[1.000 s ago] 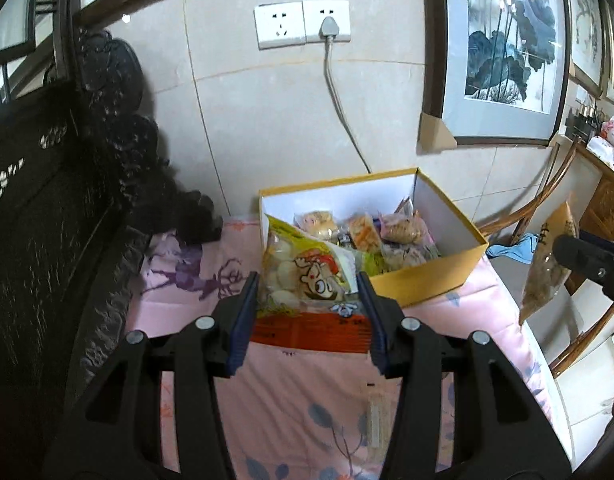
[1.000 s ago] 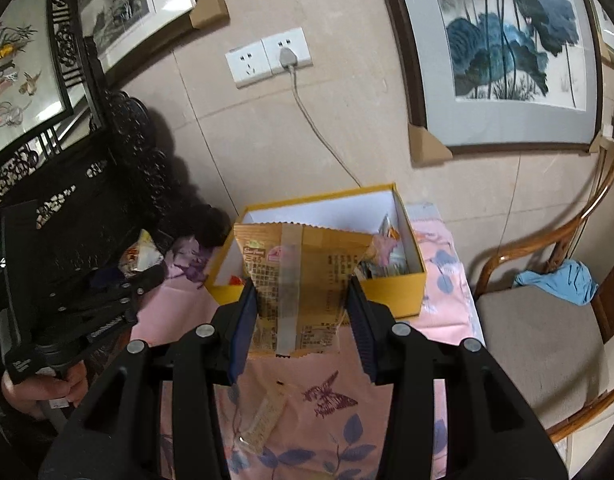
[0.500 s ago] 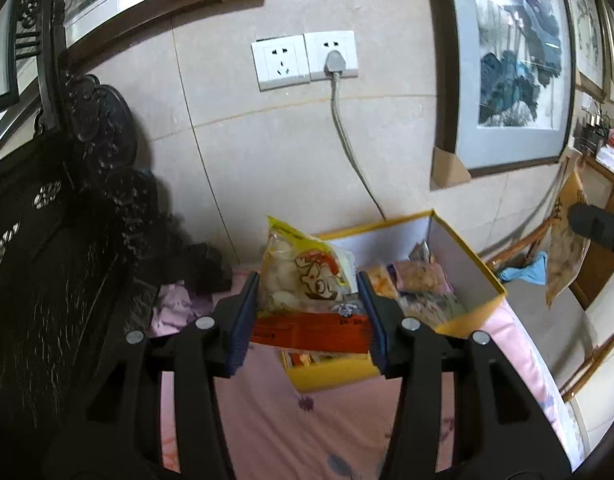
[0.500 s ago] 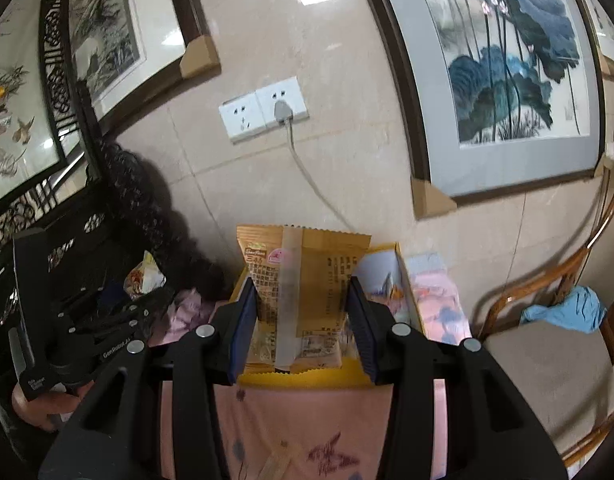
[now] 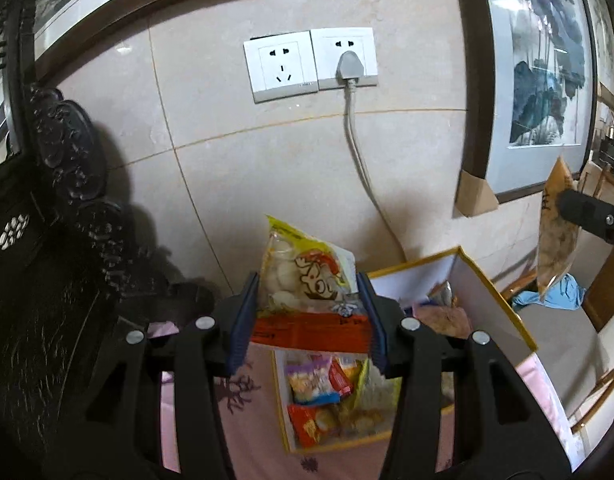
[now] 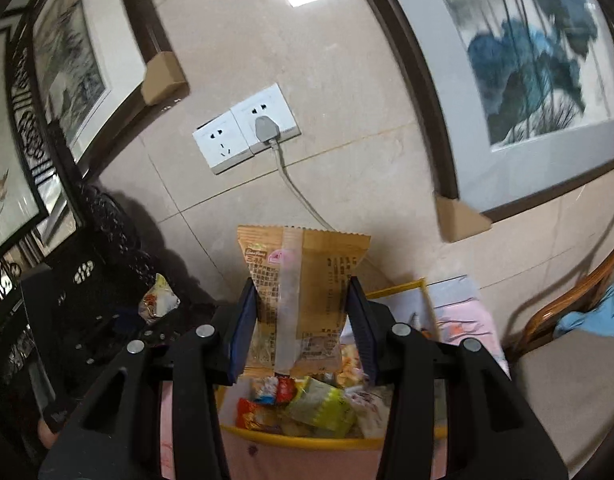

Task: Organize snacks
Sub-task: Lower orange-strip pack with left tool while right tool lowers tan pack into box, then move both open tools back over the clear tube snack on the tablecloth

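In the left wrist view, my left tool (image 5: 307, 320) pinches a yellow snack bag (image 5: 305, 280) with a cartoon face, up in the air above the yellow box (image 5: 495, 304) of snacks (the box sits on a pink cloth (image 5: 251, 424)). In the right wrist view, my right tool (image 6: 303, 328) pinches a tan snack packet (image 6: 303, 276), held over the same box (image 6: 307, 442).

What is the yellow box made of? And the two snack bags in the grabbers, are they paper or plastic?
The yellow box looks like cardboard: thin stiff walls, white inside, matte. The cartoon bag in the left gripper looks like glossy plastic film, partly see-through so the snacks show. The tan bag in the right gripper is probably plastic film too, with a zigzag-cut top edge and a clear strip.
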